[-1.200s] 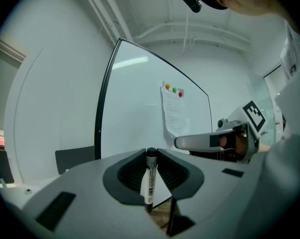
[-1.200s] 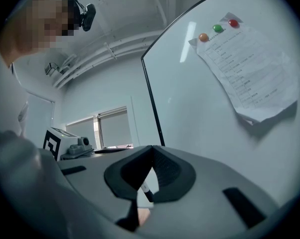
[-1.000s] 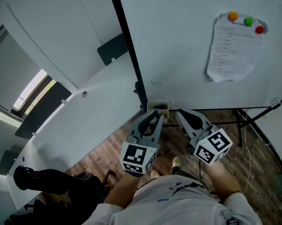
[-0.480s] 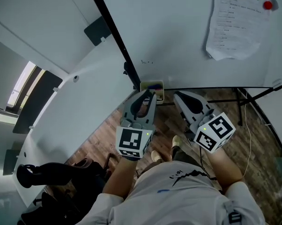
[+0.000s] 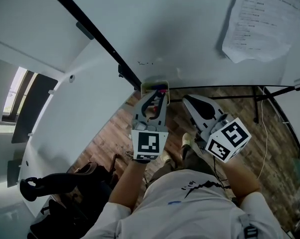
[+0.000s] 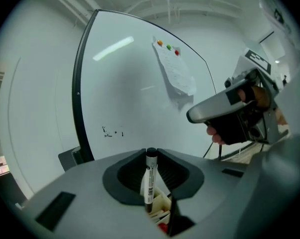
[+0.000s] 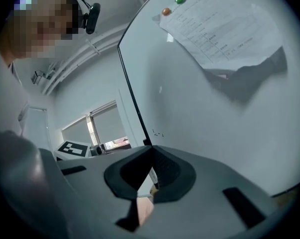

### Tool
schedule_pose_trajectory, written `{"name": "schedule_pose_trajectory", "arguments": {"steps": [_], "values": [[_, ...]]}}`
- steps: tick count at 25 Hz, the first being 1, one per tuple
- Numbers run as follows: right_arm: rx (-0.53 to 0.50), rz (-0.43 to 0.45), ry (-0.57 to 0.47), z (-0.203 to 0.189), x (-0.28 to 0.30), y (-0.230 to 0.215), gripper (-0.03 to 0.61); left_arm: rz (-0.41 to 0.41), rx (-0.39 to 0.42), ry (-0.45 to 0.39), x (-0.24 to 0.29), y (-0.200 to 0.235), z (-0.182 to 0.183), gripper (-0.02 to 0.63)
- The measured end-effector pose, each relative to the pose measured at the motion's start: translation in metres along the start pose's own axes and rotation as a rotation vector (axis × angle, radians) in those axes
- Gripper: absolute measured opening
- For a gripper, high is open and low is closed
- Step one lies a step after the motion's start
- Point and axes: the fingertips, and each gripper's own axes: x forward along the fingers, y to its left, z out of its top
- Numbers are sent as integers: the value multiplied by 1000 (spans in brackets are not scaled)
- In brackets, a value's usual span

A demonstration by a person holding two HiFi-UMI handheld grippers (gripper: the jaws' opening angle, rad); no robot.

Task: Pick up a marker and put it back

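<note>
A white marker with a black cap [image 6: 149, 182] stands upright between the jaws of my left gripper [image 6: 151, 154], which is shut on it. Its lower end reaches into the small marker tray [image 6: 159, 207], where a red marker also lies. In the head view the left gripper [image 5: 157, 95] has its tips at this tray [image 5: 149, 87], at the whiteboard's lower edge. My right gripper [image 5: 188, 100] hovers just right of the tray. Its jaws meet at the tips [image 7: 151, 152] with nothing between them. From the left gripper view, the right gripper [image 6: 192, 116] is seen side on, a hand holding it.
The whiteboard [image 5: 190, 34] fills the upper view, with a paper sheet [image 5: 262, 24] pinned by magnets at the right. Its black frame [image 5: 97, 39] and stand legs [image 5: 277, 87] border it. A dark bag [image 5: 65, 193] lies on the wooden floor at lower left; a cable [image 5: 263, 148] runs at right.
The head view has tilted, so the whiteboard and paper sit higher in the frame. The left gripper has turned straighter with its tips still at the tray. The right gripper has barely moved.
</note>
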Motion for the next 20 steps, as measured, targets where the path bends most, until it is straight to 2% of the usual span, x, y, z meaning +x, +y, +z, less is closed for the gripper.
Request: {"name": "schedule_pose_trajectory", "arguments": {"steps": [13,20], "values": [[54,-3,75,-32,13,-32,11,30,144,179,37,-17,-83,77],[68,-10,94,-41,12,-43,11,14,170,214,51,-32,-106,78]]}}
